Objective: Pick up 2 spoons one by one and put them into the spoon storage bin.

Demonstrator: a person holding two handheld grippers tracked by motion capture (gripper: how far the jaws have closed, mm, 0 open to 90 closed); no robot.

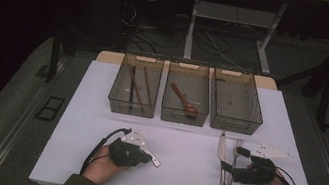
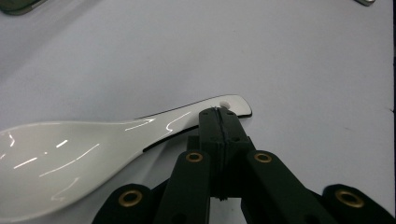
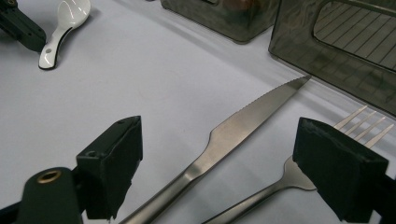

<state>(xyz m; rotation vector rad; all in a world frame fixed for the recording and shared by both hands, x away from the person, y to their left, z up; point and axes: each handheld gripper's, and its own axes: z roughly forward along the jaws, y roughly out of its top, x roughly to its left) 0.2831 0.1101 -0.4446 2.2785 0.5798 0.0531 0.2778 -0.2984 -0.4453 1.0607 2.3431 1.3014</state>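
- White glazed ceramic soup spoon (image 2: pixel 84 154) lies flat on the white tabletop (image 1: pixel 179 176), near the person's left side, its handle tip with a small hole pinched between the pressed-together black jaws of the left gripper (image 2: pixel 219 126).
- The grip sits at the very end of the handle, so the bowl hangs well away from the jaws; a lift probably tips the bowl down unless the wrist stays level and slow.
- Three smoked-plastic bins stand in a row at the far edge: the left bin (image 1: pixel 130 109) holds brown chopsticks (image 1: pixel 139 86), the middle bin (image 1: pixel 183 118) a brown wooden spoon (image 1: pixel 184 100), the right bin (image 1: pixel 233 127) looks empty.
- The middle bin seems the likely home for the soup spoon, judged by its contents; clearing the near wall before lowering avoids a knock on brittle glaze.
- The right gripper (image 3: pixel 219 163) hovers low with jaws spread wide, the steel serrated table knife (image 3: pixel 233 135) running between them and the steel fork (image 3: pixel 299 177) just beside the far jaw.
- Closing squarely on the knife handle alone, not across both pieces, looks the cleaner pick; the two lie close together and nearly parallel.
- The glossy handle may slip in the pads, so steady pressure matters through the carry.
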